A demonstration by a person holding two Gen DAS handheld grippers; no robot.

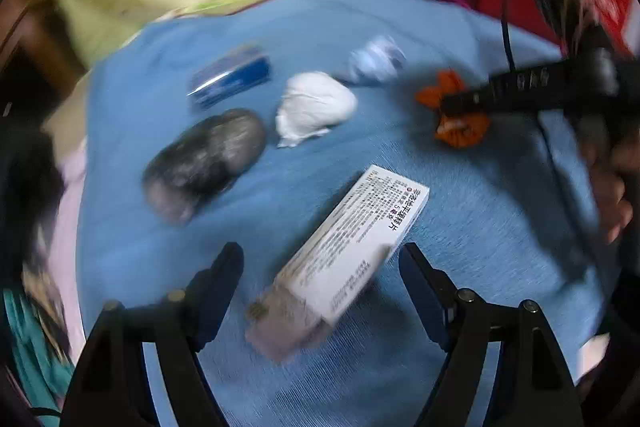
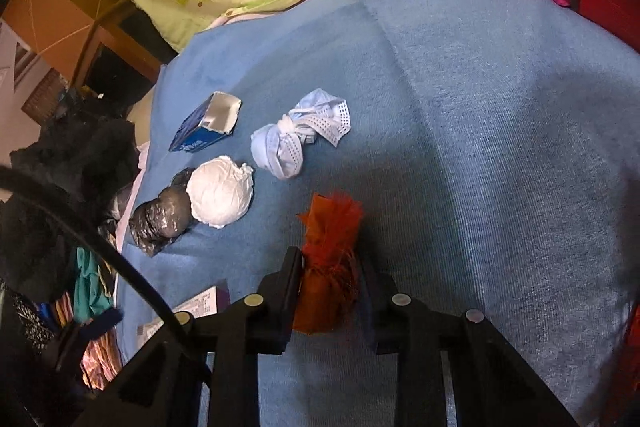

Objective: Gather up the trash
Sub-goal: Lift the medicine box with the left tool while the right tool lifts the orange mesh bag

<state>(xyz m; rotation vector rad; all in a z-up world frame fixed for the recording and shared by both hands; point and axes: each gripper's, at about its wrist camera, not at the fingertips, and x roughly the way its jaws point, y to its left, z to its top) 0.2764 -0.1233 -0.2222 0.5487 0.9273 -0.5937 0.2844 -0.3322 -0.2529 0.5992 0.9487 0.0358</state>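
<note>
Orange wrapper is being gripped by the right gripper; the white carton, between the wide left gripper, is being approached and needs clamping.

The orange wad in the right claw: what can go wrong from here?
1. The right claw pinches the orange wad only at its lower part; the loose, frayed top may tear or slip out when lifted.
2. The left claw stands open around the white carton, which lies slantwise between the fingers, so closing may twist it away.
</note>
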